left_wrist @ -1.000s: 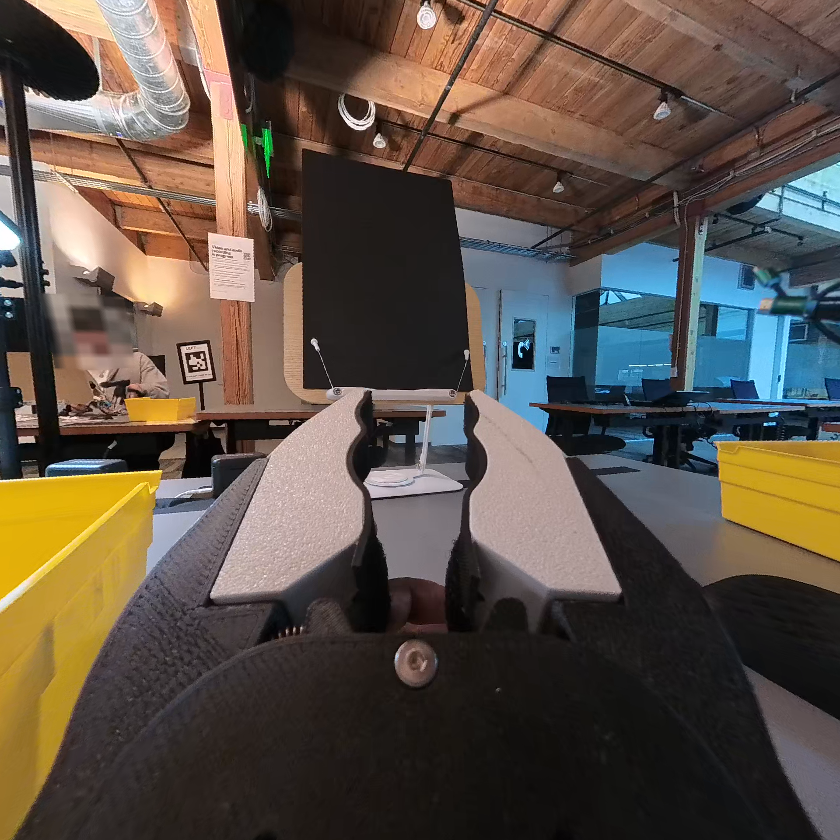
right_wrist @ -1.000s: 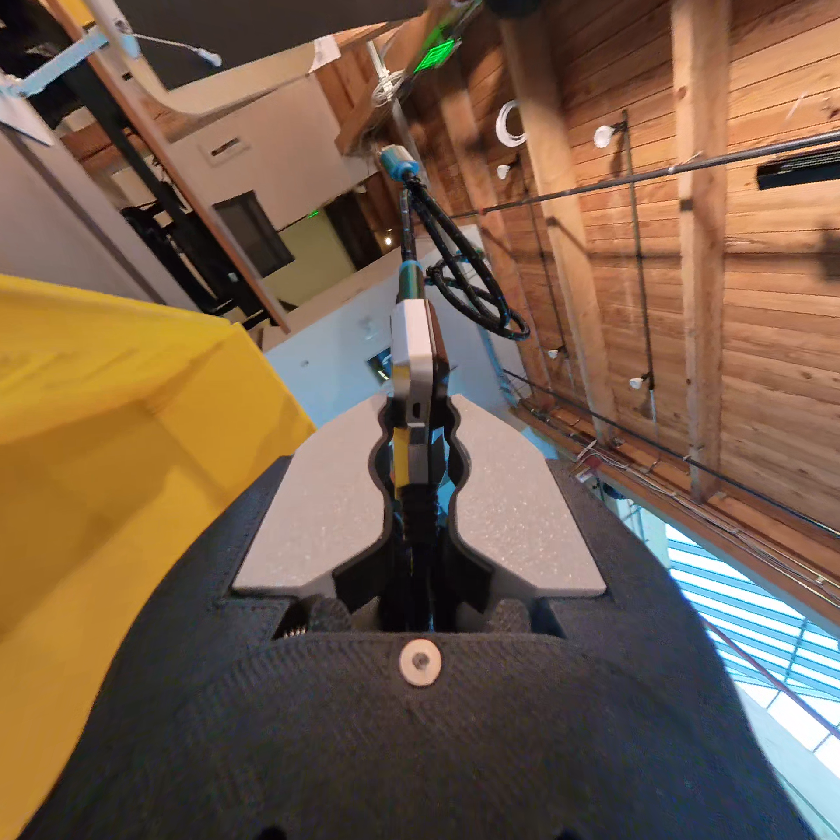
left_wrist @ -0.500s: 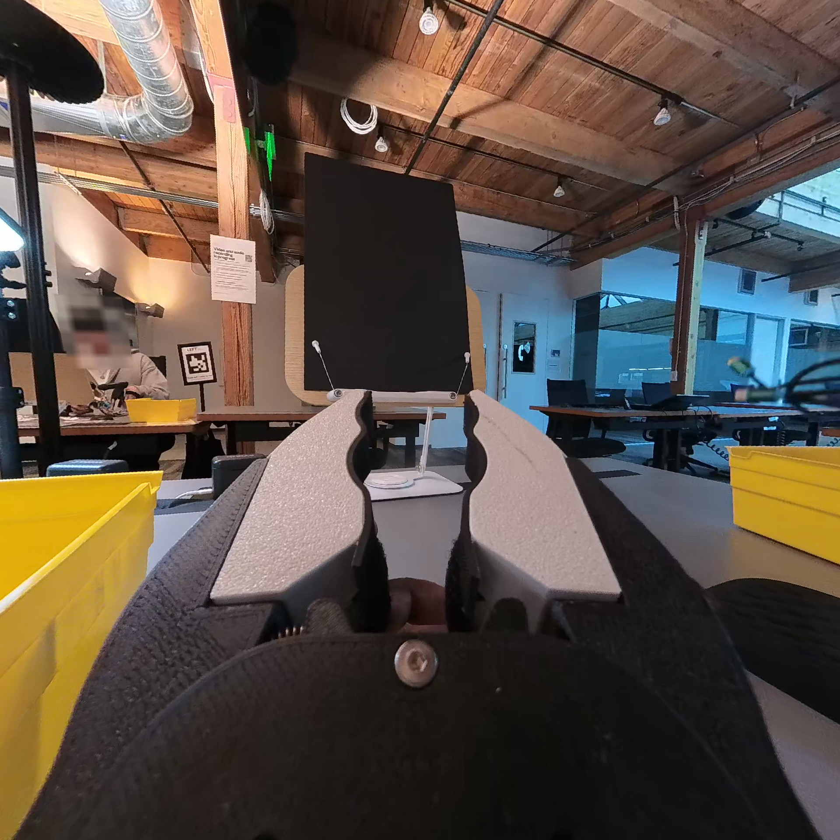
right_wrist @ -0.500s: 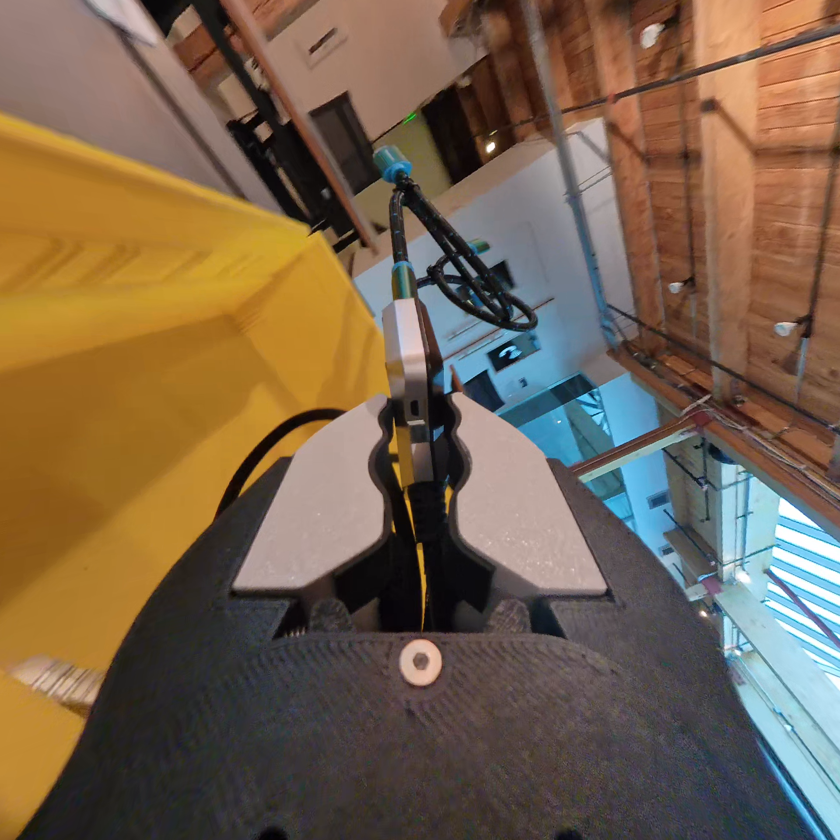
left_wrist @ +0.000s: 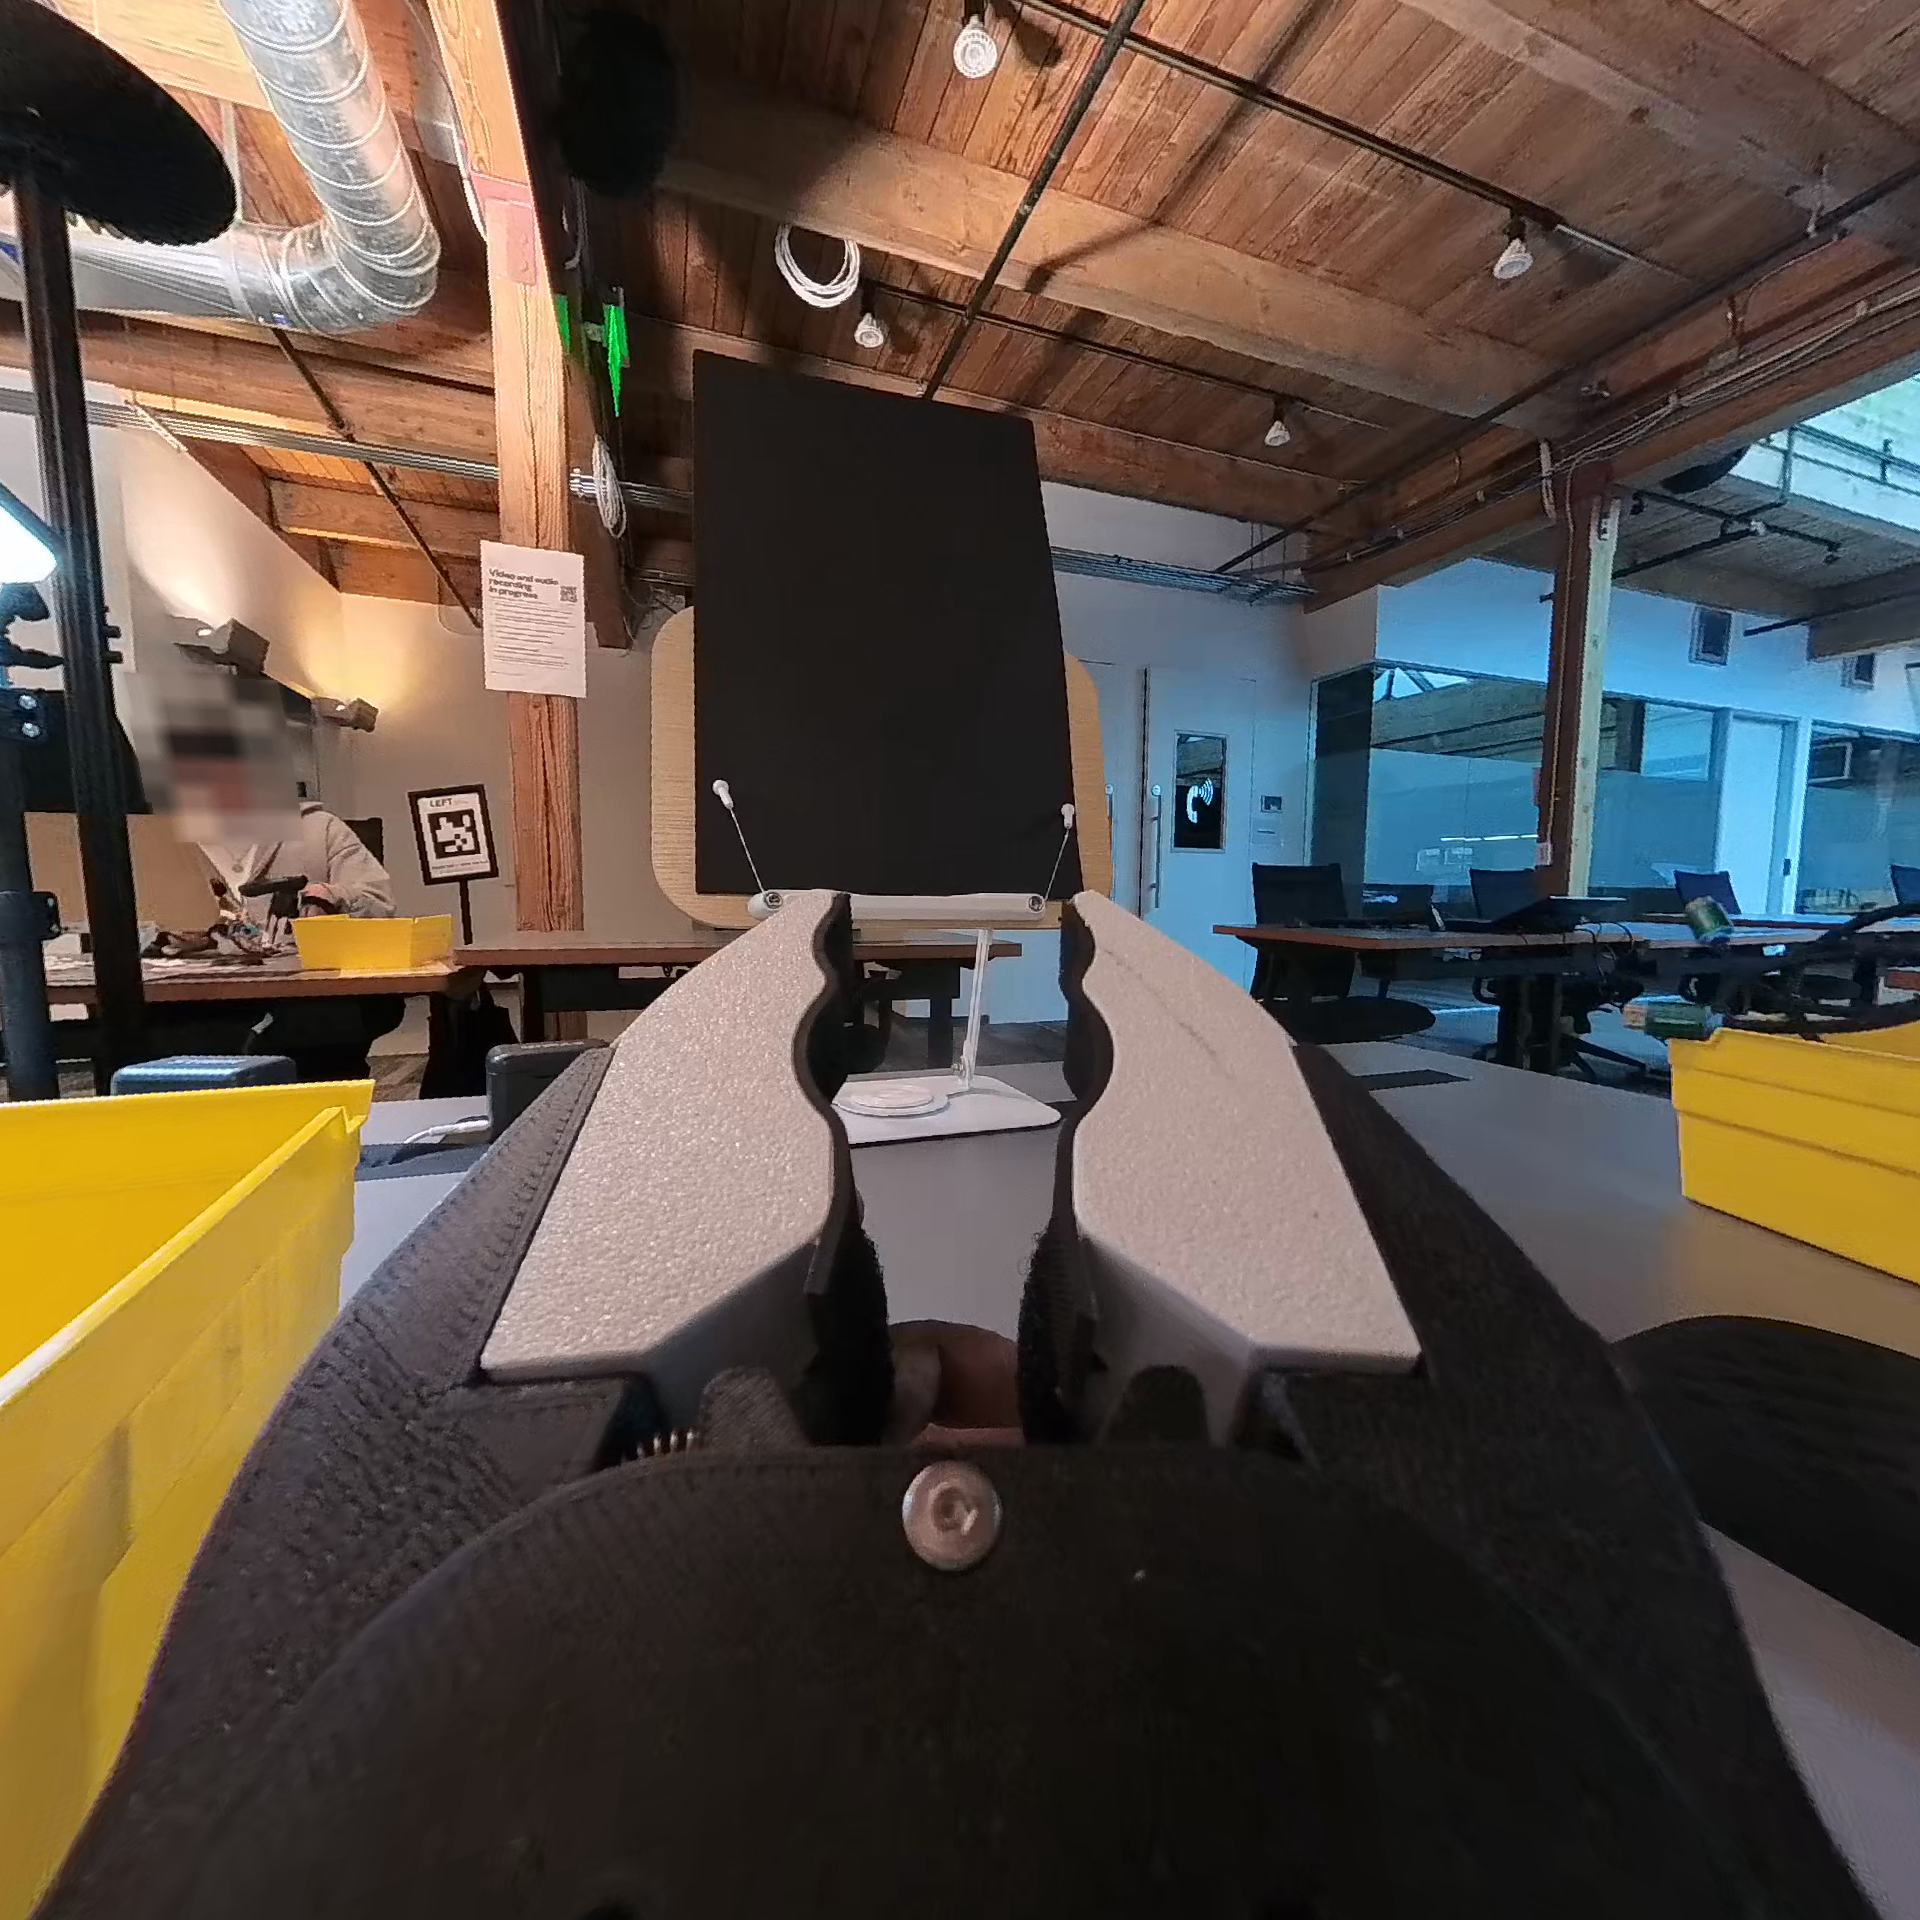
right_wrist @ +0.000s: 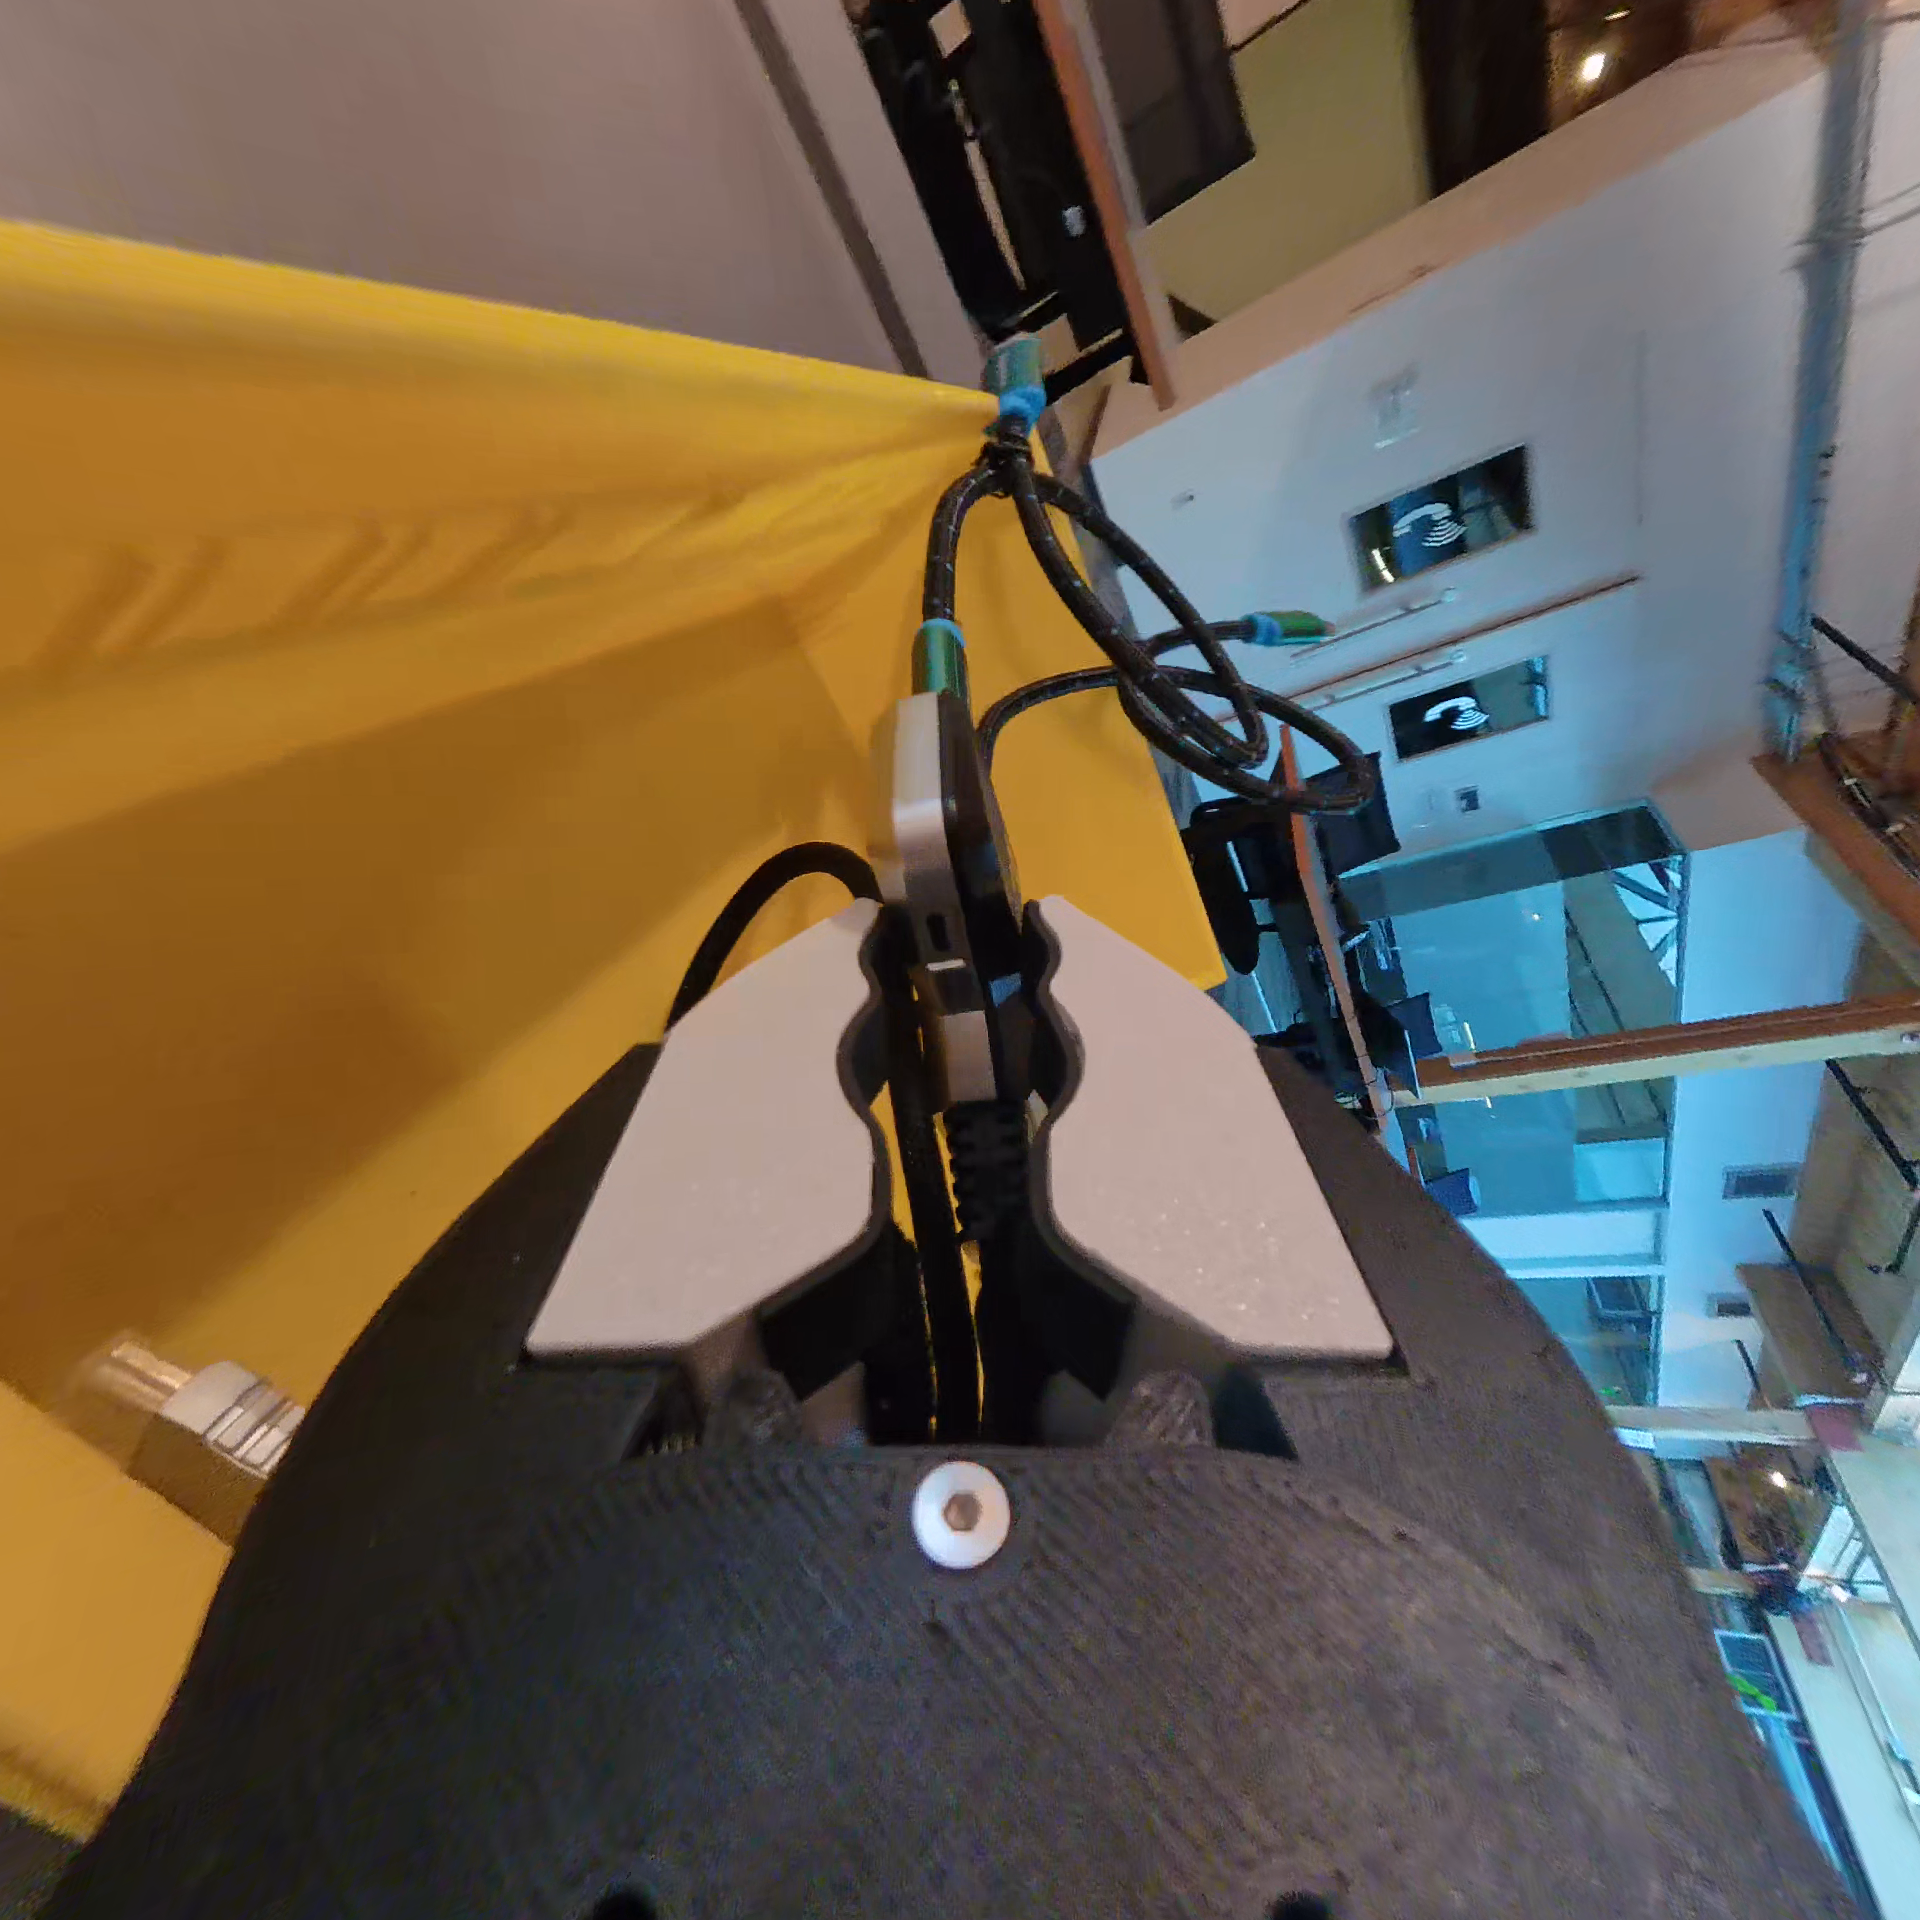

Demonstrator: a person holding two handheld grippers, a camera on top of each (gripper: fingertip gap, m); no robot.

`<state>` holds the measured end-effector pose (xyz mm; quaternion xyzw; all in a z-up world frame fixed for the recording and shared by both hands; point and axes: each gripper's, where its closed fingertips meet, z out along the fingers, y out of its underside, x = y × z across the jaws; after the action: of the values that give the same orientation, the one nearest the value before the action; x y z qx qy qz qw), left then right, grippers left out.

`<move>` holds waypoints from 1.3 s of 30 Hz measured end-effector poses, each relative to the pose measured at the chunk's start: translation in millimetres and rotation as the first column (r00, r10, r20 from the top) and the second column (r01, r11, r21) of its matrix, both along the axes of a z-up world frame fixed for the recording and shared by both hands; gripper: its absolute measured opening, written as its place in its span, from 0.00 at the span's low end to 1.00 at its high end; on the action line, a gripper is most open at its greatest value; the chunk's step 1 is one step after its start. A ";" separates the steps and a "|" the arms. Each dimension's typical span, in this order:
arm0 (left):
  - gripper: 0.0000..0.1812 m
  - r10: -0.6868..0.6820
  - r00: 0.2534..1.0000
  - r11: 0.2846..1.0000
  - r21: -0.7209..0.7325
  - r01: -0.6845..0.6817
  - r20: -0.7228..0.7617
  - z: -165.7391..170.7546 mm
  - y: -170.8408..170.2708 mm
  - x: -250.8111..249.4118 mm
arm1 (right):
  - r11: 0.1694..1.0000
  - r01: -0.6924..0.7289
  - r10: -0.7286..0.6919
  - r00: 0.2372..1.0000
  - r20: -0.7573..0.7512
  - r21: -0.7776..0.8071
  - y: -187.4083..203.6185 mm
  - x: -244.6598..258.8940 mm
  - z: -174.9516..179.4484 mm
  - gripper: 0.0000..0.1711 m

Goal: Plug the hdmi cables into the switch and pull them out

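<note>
My right gripper (right_wrist: 956, 920) is shut on a slim silver and black switch (right_wrist: 925, 821), held edge-on inside a yellow bin (right_wrist: 416, 665). A green-ended braided cable (right_wrist: 940, 655) is plugged into the switch's far end, and black braided cables (right_wrist: 1174, 686) loop beyond it with loose green plugs. A silver plug (right_wrist: 177, 1429) lies in the bin at lower left. My left gripper (left_wrist: 956, 935) is open and empty, level above the grey table (left_wrist: 1496, 1174). The cables (left_wrist: 1808, 987) show far right in the left wrist view, over the right yellow bin (left_wrist: 1797, 1143).
A second yellow bin (left_wrist: 135, 1278) stands close on the left. A black panel on a white stand (left_wrist: 873, 644) stands straight ahead on the table. A person sits at a far desk on the left (left_wrist: 281, 862). A dark rounded object (left_wrist: 1787, 1455) lies low at right.
My right gripper has rolled and dropped with the switch and its cables down into the right yellow bin. My left gripper has stayed still and open.
</note>
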<state>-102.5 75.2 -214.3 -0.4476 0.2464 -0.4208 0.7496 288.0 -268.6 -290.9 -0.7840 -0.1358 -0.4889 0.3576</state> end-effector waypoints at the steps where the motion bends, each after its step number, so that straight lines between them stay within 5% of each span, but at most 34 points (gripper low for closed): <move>1: 0.21 0.001 1.000 1.000 0.000 -0.001 0.000 0.1 0.1 -0.1 | 1.000 0.001 -0.001 1.000 -0.007 -0.015 2.2 -1.0 -0.8 0.14; 4: 0.21 -0.002 1.000 1.000 -0.001 0.002 0.002 0.4 0.0 -0.2 | 0.998 -0.026 0.022 0.997 -0.069 -0.057 7.6 -6.3 -7.7 0.16; 10: 0.21 0.000 1.000 1.000 0.000 0.000 0.000 0.1 0.3 0.1 | 0.977 -0.106 0.024 0.916 -0.400 -0.185 13.2 -21.6 -50.5 0.44; 13: 0.21 0.002 1.000 1.000 0.000 -0.002 -0.004 -0.2 0.6 0.5 | 0.962 -0.197 0.056 0.820 -0.569 -0.189 22.0 -38.5 -55.6 0.42; 23: 0.21 0.004 1.000 1.000 -0.002 -0.004 -0.001 0.1 1.4 -0.1 | 0.871 -0.224 -0.056 0.840 -0.540 -0.438 22.5 -27.1 -69.9 0.37; 29: 0.21 0.002 1.000 1.000 -0.003 -0.002 -0.004 -0.3 1.5 0.5 | 0.973 -0.182 0.102 0.894 -0.437 -0.145 15.3 -26.8 -23.2 0.37; 34: 0.21 -0.002 1.000 1.000 -0.005 0.002 -0.002 -0.5 0.9 0.7 | 0.949 -0.080 0.171 0.943 -0.285 0.304 -7.1 -12.3 53.2 0.26; 36: 0.21 -0.003 1.000 1.000 -0.004 0.003 -0.004 -0.8 0.4 1.2 | 0.900 0.024 0.141 0.929 -0.342 0.435 -15.0 6.1 69.5 0.24; 39: 0.21 -0.003 1.000 1.000 -0.003 0.003 -0.009 -1.1 0.0 2.0 | 0.897 0.147 0.128 0.815 -0.565 0.416 -1.8 25.6 53.7 0.34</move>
<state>-100.5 75.2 -215.4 -0.4501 0.2497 -0.4203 0.7472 313.6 -270.5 -237.2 -0.7938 0.0978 -0.2464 0.5473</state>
